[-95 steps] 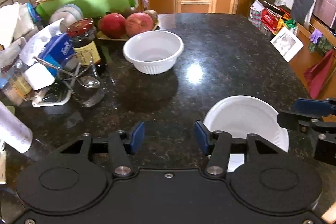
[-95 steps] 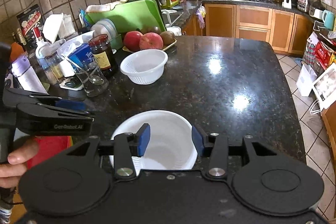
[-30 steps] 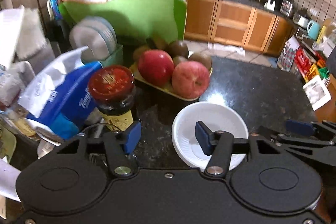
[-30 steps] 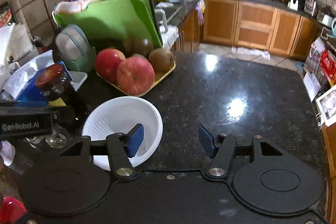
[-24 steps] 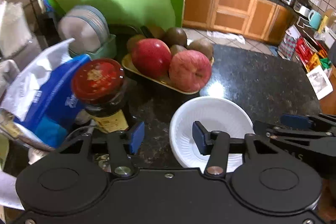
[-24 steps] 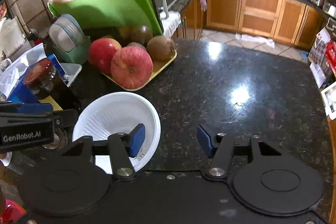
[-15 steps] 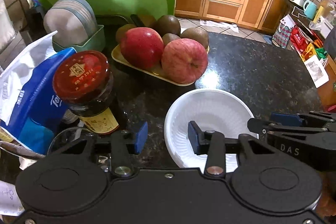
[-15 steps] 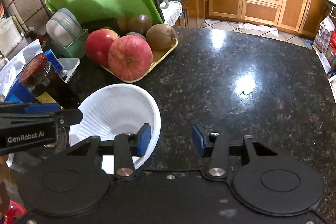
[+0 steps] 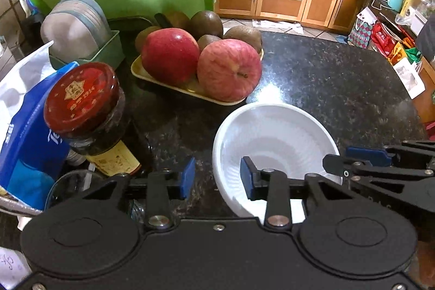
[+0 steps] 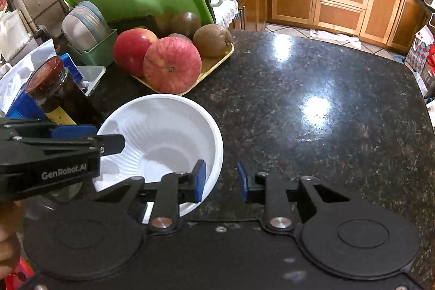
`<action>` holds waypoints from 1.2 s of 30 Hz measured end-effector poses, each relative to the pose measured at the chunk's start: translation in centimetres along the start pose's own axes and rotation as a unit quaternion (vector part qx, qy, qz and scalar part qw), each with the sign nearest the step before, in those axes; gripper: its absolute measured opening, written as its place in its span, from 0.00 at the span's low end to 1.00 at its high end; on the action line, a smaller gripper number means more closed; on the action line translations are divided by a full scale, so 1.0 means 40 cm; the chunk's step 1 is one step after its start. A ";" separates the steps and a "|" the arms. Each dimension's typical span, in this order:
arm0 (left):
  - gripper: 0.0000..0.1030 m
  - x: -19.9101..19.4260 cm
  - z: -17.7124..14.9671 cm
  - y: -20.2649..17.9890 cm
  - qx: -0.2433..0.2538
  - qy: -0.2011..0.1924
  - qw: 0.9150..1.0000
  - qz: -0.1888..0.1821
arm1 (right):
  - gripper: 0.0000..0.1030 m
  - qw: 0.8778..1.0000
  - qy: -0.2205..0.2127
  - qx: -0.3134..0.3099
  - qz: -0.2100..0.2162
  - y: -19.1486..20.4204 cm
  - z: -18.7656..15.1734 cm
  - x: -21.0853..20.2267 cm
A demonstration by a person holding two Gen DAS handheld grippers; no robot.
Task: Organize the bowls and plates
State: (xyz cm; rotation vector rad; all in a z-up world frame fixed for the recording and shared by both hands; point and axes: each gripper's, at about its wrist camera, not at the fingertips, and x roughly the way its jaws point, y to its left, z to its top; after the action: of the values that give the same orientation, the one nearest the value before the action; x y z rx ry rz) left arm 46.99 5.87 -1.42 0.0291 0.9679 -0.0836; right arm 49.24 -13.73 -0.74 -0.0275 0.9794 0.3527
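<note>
the white ribbed bowl (image 9: 274,137) on the bench (image 10: 312,105) is straddled at opposite rims by the left hand-held gripper (image 9: 217,177) and right hand-held gripper (image 10: 220,182), both parted and ungripped, apparently for a two-sided lift.

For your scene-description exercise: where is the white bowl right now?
The white bowl sits on the black counter, just in front of the fruit tray, between both grippers' fingers.

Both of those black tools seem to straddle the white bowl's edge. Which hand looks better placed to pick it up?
Either, roughly. The left tool straddles the white ribbed bowl's left rim, the right tool its right rim, both open. Perhaps right: its side is bare black granite counter, while the red-lidded jar crowds the left.
</note>
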 end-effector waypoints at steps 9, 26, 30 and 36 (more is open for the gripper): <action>0.21 0.035 -0.001 0.000 0.006 0.021 1.000 -0.005 | 0.17 1.000 0.003 0.003 0.007 0.005 -0.007 -0.003; 0.17 -0.057 -0.023 -0.015 0.023 0.000 0.999 -0.024 | 0.16 0.999 -0.032 -0.003 0.002 0.028 -0.034 -0.114; 0.17 -0.095 -0.035 -0.027 0.029 -0.009 0.999 -0.029 | 0.16 0.999 -0.045 -0.010 -0.004 0.035 -0.060 -0.171; 0.17 -0.154 -0.056 -0.043 0.032 -0.018 0.998 -0.046 | 0.16 0.997 -0.073 -0.014 -0.007 0.041 -0.113 -0.281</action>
State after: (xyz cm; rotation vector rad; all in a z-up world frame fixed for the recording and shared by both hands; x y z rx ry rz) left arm 41.51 4.67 2.40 0.0426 0.9306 -0.1990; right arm 39.40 -16.16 6.13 -0.0333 0.8284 0.3510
